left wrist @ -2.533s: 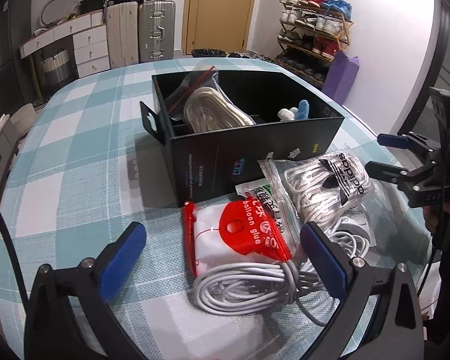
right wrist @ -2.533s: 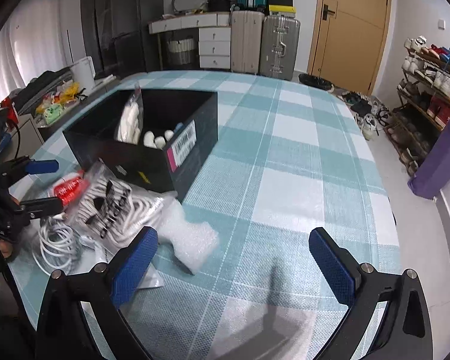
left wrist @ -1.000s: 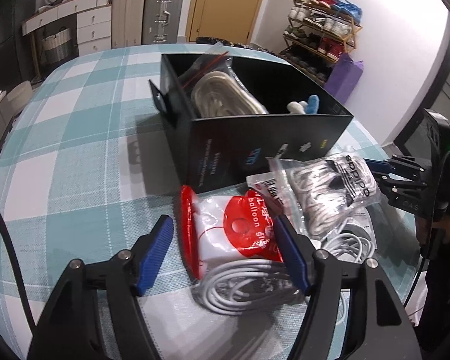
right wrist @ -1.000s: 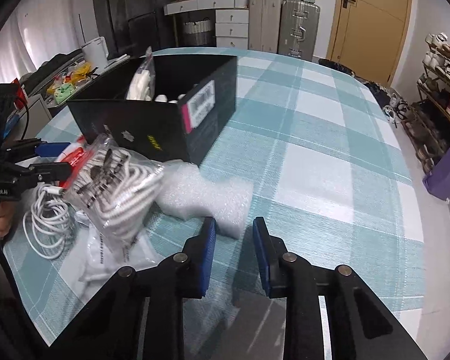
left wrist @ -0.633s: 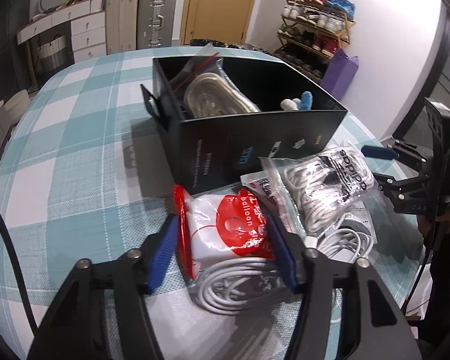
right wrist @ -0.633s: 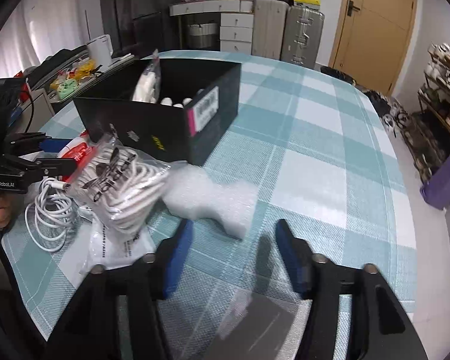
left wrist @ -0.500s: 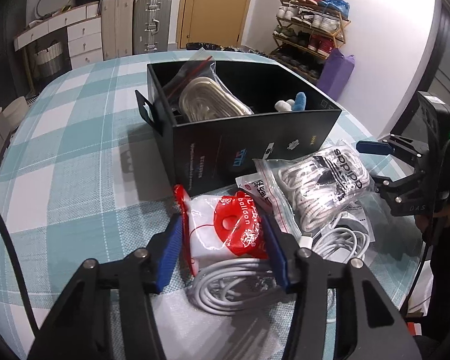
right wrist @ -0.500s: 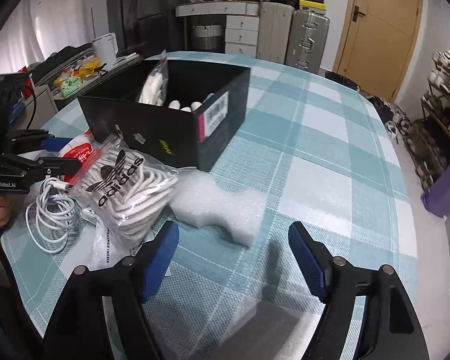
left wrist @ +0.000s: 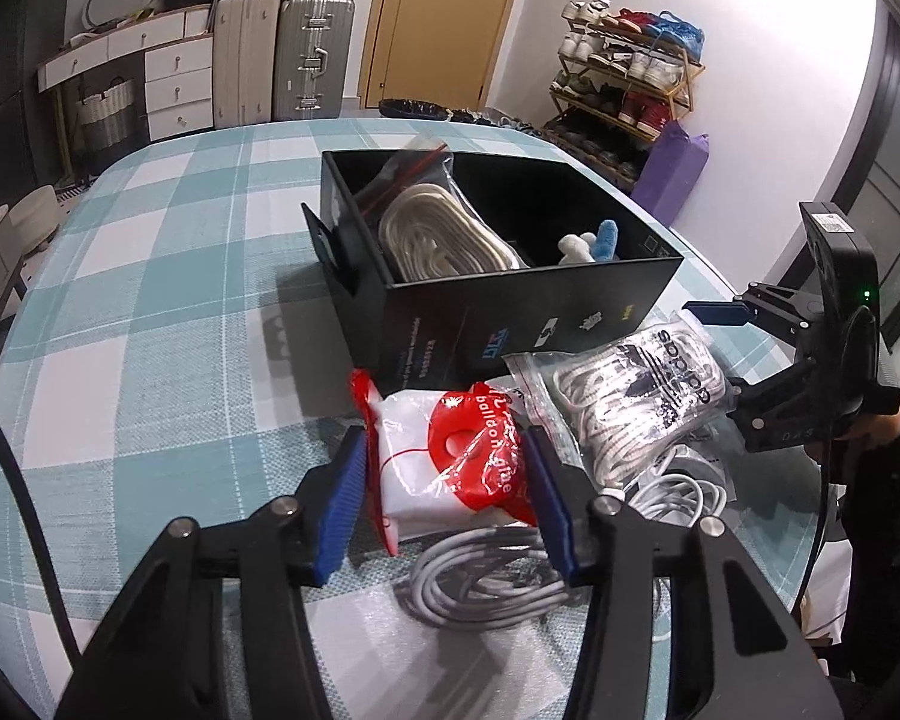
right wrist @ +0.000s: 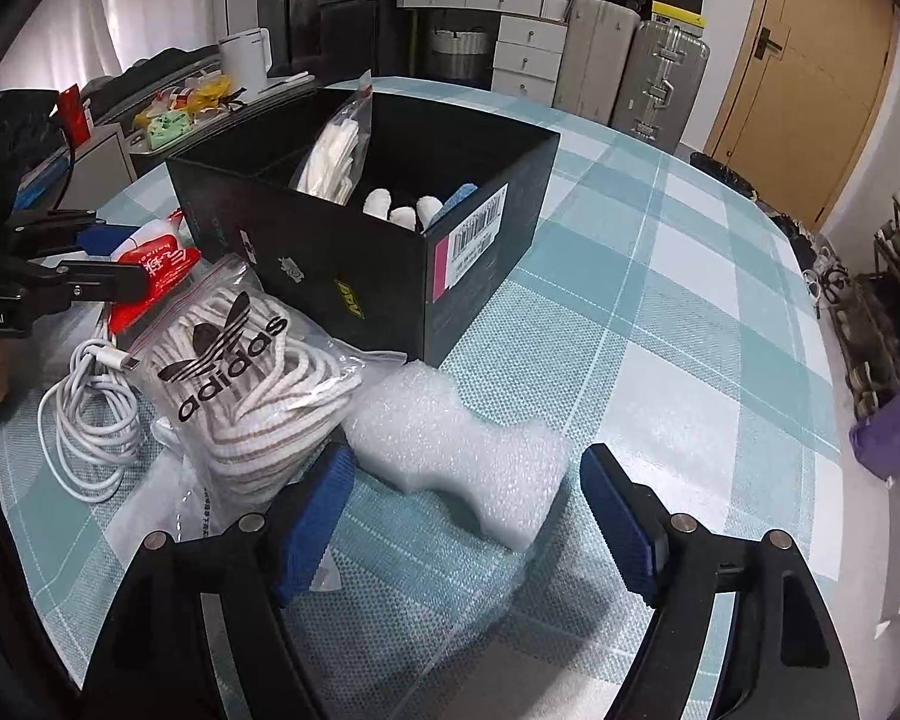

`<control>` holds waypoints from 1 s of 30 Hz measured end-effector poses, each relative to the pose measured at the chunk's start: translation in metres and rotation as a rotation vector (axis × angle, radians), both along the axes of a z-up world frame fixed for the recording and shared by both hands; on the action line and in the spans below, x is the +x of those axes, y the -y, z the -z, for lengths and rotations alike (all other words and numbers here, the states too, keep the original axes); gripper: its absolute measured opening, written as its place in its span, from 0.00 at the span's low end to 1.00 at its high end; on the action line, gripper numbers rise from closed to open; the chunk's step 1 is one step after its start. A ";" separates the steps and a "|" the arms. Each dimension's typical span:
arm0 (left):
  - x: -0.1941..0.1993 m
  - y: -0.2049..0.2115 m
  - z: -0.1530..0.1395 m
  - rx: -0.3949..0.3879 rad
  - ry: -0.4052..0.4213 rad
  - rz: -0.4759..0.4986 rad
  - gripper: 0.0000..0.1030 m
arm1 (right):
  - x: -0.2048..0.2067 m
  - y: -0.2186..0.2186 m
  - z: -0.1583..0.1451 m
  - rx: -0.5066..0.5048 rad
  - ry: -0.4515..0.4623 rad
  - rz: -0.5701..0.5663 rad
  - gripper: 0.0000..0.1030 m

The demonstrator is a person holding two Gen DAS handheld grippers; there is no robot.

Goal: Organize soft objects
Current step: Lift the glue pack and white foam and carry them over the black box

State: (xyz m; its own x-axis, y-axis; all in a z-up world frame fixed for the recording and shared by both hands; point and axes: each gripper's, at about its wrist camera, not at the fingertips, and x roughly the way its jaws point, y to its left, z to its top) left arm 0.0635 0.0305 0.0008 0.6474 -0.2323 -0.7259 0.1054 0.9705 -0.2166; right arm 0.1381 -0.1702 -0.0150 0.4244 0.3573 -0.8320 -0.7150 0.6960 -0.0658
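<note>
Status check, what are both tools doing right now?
Left tool clamped on red-and-white plastic packet. Right tool open around white foam block. Black cardboard box unobstructed.

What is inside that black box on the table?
Inside the black box: a clear zip bag of pale cord leaning against one end, and small white and blue soft pieces near the other. The box walls hide its floor and anything lower.
</note>
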 end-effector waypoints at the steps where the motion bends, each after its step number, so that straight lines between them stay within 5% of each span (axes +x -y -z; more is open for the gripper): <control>1: 0.000 -0.001 0.000 0.000 0.000 -0.001 0.49 | 0.001 0.000 0.000 0.008 -0.001 -0.002 0.77; 7: 0.000 -0.001 0.000 -0.001 -0.001 -0.003 0.49 | 0.001 0.003 0.000 0.030 -0.016 -0.002 0.69; 30: -0.012 0.004 -0.031 0.018 0.094 -0.021 0.49 | -0.026 0.063 -0.028 0.087 0.071 0.164 0.68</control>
State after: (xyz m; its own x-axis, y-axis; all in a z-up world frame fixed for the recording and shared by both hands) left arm 0.0515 0.0269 0.0314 0.7175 -0.2053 -0.6656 0.1042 0.9765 -0.1888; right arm 0.1125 -0.2334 0.0130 0.5395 0.3477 -0.7669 -0.5876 0.8078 -0.0471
